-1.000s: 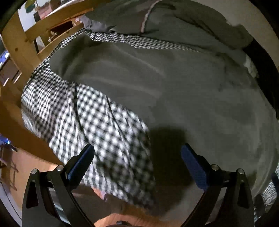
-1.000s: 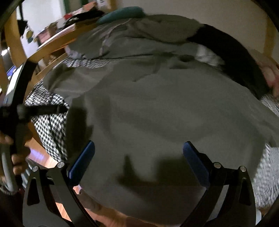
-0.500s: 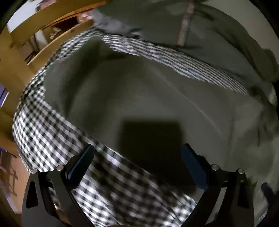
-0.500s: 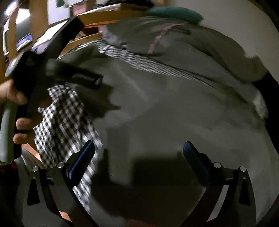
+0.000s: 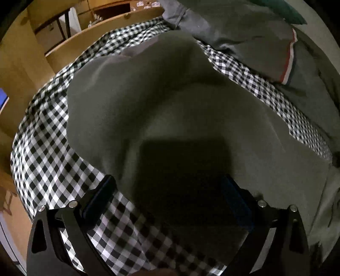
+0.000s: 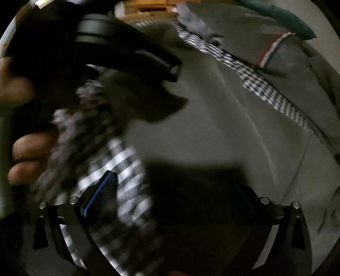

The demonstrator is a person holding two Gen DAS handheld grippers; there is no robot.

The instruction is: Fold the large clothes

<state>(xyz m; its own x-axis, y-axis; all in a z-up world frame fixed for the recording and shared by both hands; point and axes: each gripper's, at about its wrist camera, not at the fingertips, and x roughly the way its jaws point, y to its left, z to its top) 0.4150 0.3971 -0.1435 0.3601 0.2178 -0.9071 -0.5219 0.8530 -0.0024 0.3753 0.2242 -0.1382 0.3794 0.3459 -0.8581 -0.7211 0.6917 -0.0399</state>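
Observation:
A large grey-green garment (image 5: 170, 110) lies spread over a black-and-white checked sheet (image 5: 42, 152) on a bed. My left gripper (image 5: 170, 195) hovers open just above the garment's near edge, its dark shadow falling on the cloth between the blue pads. In the right wrist view the same garment (image 6: 233, 118) fills the middle, and my right gripper (image 6: 174, 191) is open low over it, with the left finger above the checked sheet (image 6: 127, 169). The other gripper's black body (image 6: 106, 53) and a hand (image 6: 27, 152) holding it show at the left.
A second grey garment with a red-and-white stripe (image 5: 284, 61) is heaped at the back of the bed, beside something teal (image 6: 282, 17). A wooden bed frame (image 5: 70, 46) runs along the left and far side. Wooden floor (image 5: 12, 203) lies below the bed's edge.
Both grippers have moved forward and down, closer to the garment, and their shadows on it have grown. The left hand and its gripper now loom larger in the right wrist view.

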